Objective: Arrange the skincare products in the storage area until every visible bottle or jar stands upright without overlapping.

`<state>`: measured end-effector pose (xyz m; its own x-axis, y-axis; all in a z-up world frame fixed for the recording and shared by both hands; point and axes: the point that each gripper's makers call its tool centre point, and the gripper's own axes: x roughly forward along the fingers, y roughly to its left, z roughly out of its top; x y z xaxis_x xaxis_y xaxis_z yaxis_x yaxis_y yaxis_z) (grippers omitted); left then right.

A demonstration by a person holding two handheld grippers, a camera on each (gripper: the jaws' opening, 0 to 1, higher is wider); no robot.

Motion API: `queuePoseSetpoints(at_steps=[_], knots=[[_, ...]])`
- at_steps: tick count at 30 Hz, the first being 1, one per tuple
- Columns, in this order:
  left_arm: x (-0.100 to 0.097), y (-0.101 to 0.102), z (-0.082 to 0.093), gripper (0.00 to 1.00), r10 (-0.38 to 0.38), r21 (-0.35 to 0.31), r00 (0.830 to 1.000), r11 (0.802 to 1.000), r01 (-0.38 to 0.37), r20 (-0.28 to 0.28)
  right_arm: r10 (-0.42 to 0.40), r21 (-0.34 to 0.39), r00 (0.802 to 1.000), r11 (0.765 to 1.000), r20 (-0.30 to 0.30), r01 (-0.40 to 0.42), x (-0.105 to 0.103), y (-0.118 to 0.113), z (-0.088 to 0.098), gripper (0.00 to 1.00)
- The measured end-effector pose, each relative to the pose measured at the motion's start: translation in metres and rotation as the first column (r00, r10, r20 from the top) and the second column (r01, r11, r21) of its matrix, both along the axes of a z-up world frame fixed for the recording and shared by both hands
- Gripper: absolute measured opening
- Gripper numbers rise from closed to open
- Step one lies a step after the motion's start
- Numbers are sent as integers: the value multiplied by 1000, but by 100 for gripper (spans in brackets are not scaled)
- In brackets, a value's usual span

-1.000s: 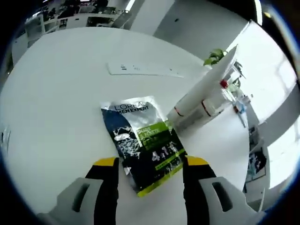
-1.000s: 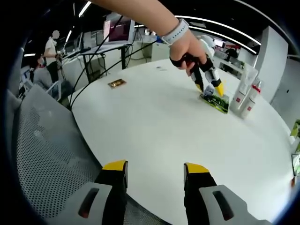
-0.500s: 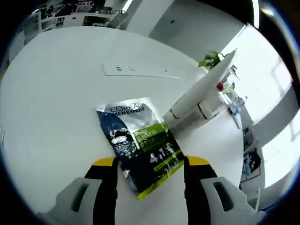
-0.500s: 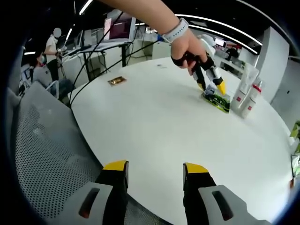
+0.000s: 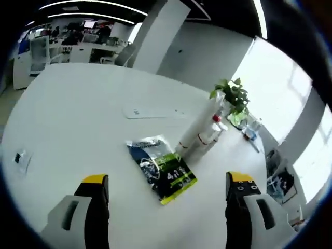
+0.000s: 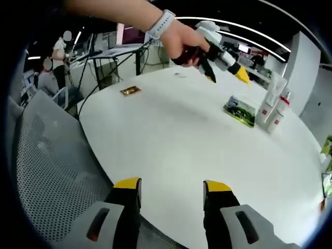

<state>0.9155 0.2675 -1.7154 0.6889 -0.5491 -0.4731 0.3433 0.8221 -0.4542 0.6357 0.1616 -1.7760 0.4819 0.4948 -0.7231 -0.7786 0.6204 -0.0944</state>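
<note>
A dark blue and green sachet [image 5: 162, 168] lies flat on the round white table [image 5: 78, 119]. Just past it a tall white tube [image 5: 199, 127] and a smaller white bottle with a red cap [image 5: 211, 136] stand upright side by side. My left gripper [image 5: 167, 179] hovers open above the sachet, its jaws wide apart and empty. In the right gripper view a hand holds that left gripper [image 6: 226, 77] raised over the table, short of the sachet [image 6: 240, 110], the tube [image 6: 272, 93] and the bottle [image 6: 280, 116]. My right gripper [image 6: 173, 184] is open and empty at the near table edge.
A flat white strip [image 5: 155, 111] lies beyond the sachet, and a potted plant [image 5: 231, 96] stands behind the bottles. A small gold packet [image 6: 129, 91] lies at the table's far left. A mesh chair [image 6: 46, 171] sits beside my right gripper. Desks and people fill the background.
My left gripper has lifted up and back from the sachet, and its jaws have spread much wider. The sachet stays flat on the table. My right gripper has not moved.
</note>
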Motion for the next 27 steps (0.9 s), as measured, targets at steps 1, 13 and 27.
queuePoseSetpoints(at_steps=[1, 13, 27], knots=[[-1, 7, 6, 94, 24, -5, 999, 1000, -24, 27, 3, 0, 1000, 1000, 0, -3, 0, 1, 0, 44], [-69, 63, 55, 63, 185, -261, 978, 953, -155, 93, 19, 19, 999, 1000, 43, -19, 1, 2, 9, 40], [-139, 163, 12, 69, 293, 119, 955, 948, -295, 38, 18, 21, 998, 1000, 64, -20, 3, 3, 13, 38]])
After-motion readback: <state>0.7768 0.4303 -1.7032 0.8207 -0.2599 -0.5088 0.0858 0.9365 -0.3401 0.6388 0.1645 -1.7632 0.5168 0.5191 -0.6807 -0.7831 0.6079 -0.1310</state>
